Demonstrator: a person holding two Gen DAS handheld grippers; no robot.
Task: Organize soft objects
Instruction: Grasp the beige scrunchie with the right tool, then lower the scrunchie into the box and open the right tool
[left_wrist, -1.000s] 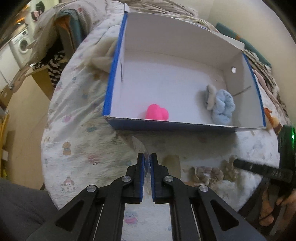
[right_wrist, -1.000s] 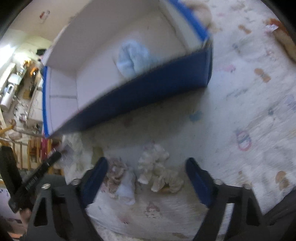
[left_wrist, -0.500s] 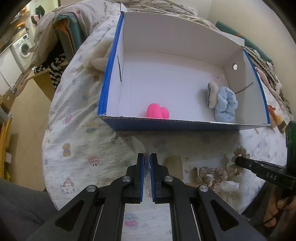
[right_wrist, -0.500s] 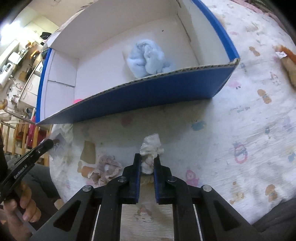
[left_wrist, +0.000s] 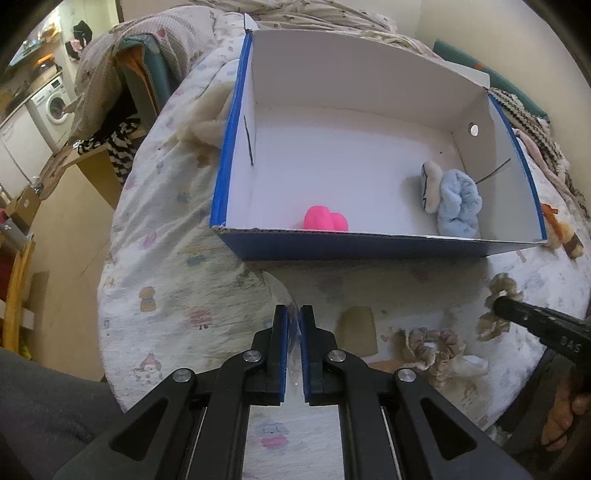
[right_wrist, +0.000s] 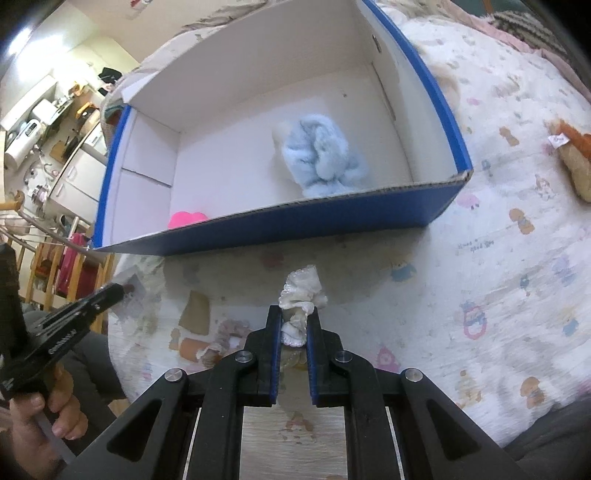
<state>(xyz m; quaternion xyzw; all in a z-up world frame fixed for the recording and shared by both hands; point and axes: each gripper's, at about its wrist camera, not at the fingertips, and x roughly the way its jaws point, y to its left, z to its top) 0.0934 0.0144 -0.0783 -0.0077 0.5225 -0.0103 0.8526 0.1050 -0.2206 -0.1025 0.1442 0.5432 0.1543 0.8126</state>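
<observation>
A round tabletop (left_wrist: 155, 236) covered in a pale cartoon-print cloth carries a blue cardboard box (right_wrist: 295, 225) with a white inside, set toward the far edge. Inside the box lie a light blue fluffy scrunchie (right_wrist: 321, 158) near its right end and a bright pink soft piece (left_wrist: 325, 218) against its near wall.

The right gripper (right_wrist: 294, 328) has its jaws closed on a cream ruffled scrunchie (right_wrist: 301, 293), which a second ago lay loose on the cloth between wide-open jaws. Now it is pinched and appears lifted clear of the near edge of the tabletop — the pick-up looks done, and the carry over the box's near wall seems to be the next step.

The left gripper (left_wrist: 294, 325) has kept its jaws nearly shut on a thin clear plastic film (left_wrist: 280, 291), and hovers at the near edge, in front of the box.

One more item waits on the cloth near the front edge — a beige striped scrunchie (left_wrist: 434, 345), just beside where the cream one was.
</observation>
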